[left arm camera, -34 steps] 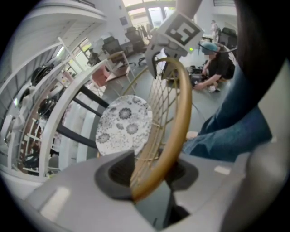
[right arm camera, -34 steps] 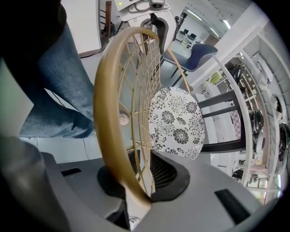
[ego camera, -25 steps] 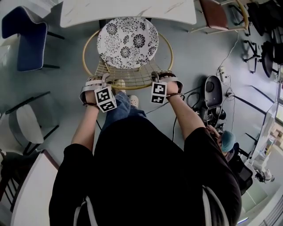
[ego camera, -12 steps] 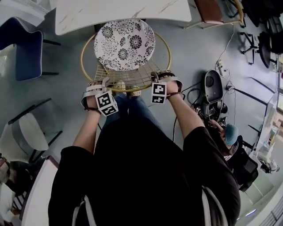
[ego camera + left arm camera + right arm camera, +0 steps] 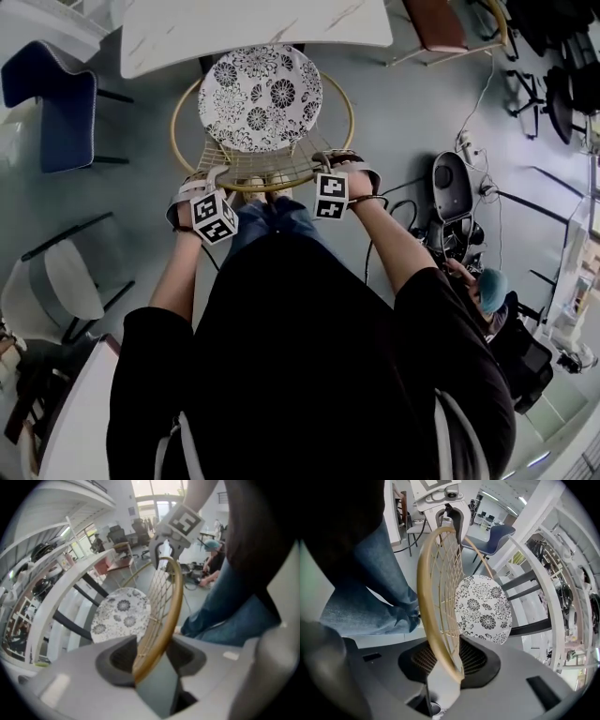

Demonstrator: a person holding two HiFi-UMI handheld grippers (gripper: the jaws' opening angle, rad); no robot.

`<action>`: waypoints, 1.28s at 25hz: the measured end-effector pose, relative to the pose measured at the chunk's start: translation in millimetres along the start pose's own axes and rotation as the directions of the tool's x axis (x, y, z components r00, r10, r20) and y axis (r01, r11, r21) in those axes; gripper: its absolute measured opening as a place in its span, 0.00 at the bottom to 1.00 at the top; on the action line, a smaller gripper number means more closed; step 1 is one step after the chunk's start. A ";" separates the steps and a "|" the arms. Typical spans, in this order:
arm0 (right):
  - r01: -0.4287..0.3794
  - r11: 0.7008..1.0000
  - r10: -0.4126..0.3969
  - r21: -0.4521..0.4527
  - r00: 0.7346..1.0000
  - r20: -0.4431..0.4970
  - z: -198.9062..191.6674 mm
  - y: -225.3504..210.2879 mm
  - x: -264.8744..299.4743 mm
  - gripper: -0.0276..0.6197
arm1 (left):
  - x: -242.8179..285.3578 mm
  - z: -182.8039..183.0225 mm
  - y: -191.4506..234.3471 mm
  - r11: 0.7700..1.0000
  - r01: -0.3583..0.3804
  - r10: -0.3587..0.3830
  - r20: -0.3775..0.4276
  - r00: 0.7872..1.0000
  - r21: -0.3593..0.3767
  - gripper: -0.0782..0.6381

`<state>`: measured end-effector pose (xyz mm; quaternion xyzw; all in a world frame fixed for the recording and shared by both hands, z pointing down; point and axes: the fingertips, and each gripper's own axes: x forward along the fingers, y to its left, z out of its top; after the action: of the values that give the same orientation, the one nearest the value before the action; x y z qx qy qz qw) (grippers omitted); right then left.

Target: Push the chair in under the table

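Head view first — chair (image 5: 261, 98), gold wire back and floral seat, stands at the white desk (image 5: 253, 28), its seat reaching the desk's near edge. Left gripper (image 5: 200, 180) and right gripper (image 5: 337, 159) sit on the back's top rim, well apart. Left gripper view: fingers are opening, rim between them, pads off it. Right gripper view — same rim between its opening fingers, gaps on either side
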<state>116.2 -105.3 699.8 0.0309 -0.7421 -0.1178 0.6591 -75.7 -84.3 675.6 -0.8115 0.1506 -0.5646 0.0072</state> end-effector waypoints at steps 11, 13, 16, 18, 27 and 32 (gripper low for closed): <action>-0.033 0.972 -0.024 0.234 0.970 0.241 24.3 -19.2 -81.4 0.13 | -72.3 32.3 19.8 0.945 -0.013 0.106 0.268 0.958 -0.326 0.17; 0.000 0.955 -0.090 0.298 0.953 0.289 37.1 -39.7 -98.1 0.11 | -89.4 36.1 40.7 0.914 -0.069 0.197 0.290 0.937 -0.401 0.15; 0.055 0.918 -0.206 0.392 0.912 0.355 56.6 -76.3 -129.5 0.09 | -118.5 49.7 74.6 0.872 -0.148 0.323 0.322 0.890 -0.466 0.12; 0.106 0.884 -0.302 0.454 0.872 0.385 67.5 -102.6 -156.2 0.09 | -143.5 64.7 98.1 0.840 -0.187 0.404 0.357 0.842 -0.509 0.12; 0.195 0.648 -0.685 0.736 0.571 0.453 98.8 -196.9 -296.7 0.08 | -270.0 130.5 177.4 0.681 -0.318 0.690 0.432 0.581 -0.660 0.12; 0.185 0.502 -0.818 0.845 0.418 0.395 96.5 -217.9 -363.7 0.08 | -326.3 152.0 189.3 0.612 -0.359 0.773 0.438 0.459 -0.704 0.12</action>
<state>44.3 -230.6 289.8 0.4652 -0.8742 -0.0444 0.1316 -84.4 -206.6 287.8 -0.8250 0.5542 -0.1018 0.0434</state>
